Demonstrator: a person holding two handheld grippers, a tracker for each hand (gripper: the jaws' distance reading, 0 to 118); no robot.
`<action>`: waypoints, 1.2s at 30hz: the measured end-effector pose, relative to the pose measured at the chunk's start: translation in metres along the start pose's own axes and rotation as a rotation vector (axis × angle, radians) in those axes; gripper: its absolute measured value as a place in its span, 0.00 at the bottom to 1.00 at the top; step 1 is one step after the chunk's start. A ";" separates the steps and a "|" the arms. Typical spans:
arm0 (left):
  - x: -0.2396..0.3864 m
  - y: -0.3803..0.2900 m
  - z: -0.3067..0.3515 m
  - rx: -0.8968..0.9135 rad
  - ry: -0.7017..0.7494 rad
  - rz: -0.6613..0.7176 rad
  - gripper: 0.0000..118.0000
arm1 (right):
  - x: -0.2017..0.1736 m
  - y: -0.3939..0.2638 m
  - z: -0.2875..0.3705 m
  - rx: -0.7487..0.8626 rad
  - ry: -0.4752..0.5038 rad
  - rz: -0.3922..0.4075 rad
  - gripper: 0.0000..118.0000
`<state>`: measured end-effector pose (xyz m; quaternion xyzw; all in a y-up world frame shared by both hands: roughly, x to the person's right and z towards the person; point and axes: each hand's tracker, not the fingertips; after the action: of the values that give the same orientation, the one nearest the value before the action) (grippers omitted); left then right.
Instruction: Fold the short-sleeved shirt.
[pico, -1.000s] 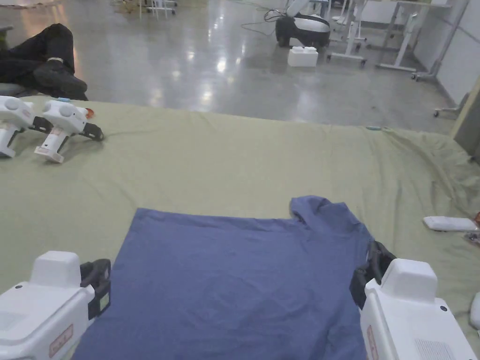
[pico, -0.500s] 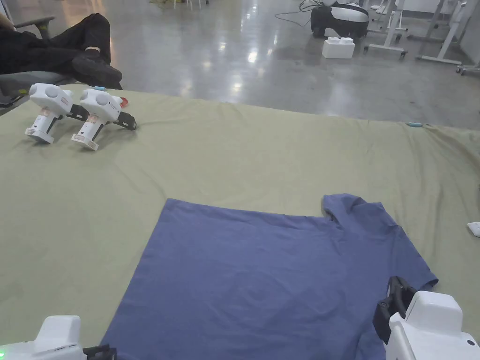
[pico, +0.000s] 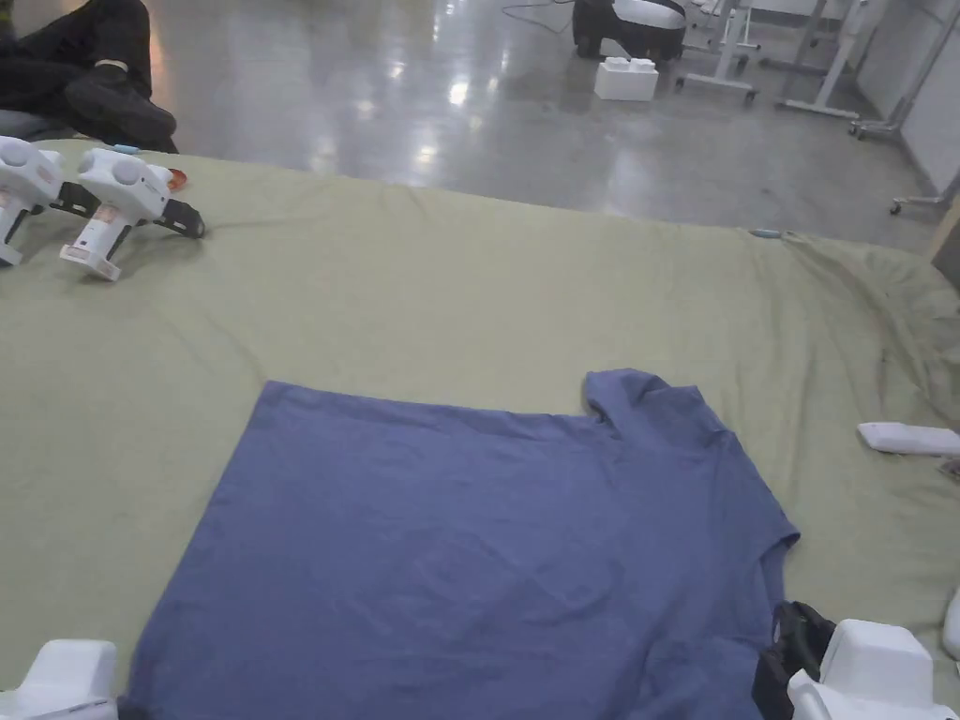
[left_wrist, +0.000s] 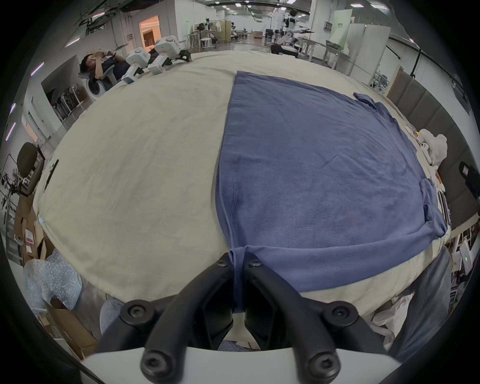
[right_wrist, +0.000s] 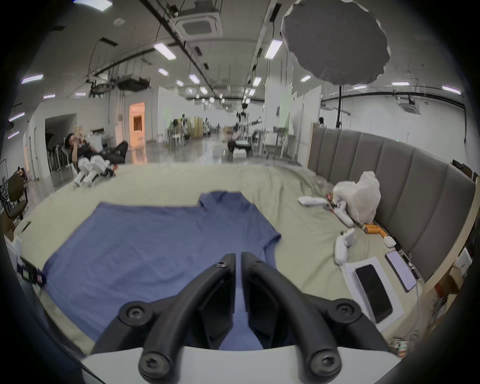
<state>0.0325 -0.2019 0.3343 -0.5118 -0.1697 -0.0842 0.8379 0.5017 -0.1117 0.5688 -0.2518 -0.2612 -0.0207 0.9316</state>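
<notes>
- The bed sheet (pico: 487, 281), pale green and lightly creased, covers the whole work surface; it is soft underneath, so I judge anything dragged over it will bunch.
- The shirt (pico: 469, 544), blue and short-sleeved, lies flat on the sheet near the person's edge, one sleeve (pico: 647, 403) at the far right corner, its near edge hanging a little over the side in the left gripper view.
- It looks light, limp and not slippery; it will sag wherever it is not held, so corners and hems are the sensible places to take it, lifted evenly from both sides.
- The two spare grippers (pico: 112, 211) rest at the far left of the sheet, well apart from the shirt.
- The left gripper (left_wrist: 239, 259) sits at the shirt's near left corner, its jaws pressed together with a fold of blue cloth pinched between them.
- The right gripper (right_wrist: 238, 257) is at the shirt's near right side, jaws nearly together over the cloth; whether they actually pinch it I cannot tell.
</notes>
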 end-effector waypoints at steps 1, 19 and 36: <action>-0.001 0.000 0.002 0.004 -0.002 0.002 0.03 | 0.009 -0.001 -0.001 -0.070 -0.016 0.036 0.11; -0.011 -0.003 0.009 0.035 -0.034 0.031 0.03 | 0.058 -0.084 -0.031 -0.617 0.118 -0.032 0.30; -0.015 0.038 0.036 0.175 -0.099 0.027 0.03 | 0.048 -0.009 -0.006 -0.439 0.127 -0.005 0.06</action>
<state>0.0231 -0.1533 0.3118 -0.4425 -0.2108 -0.0324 0.8710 0.5439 -0.1180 0.5924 -0.4457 -0.1920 -0.0953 0.8691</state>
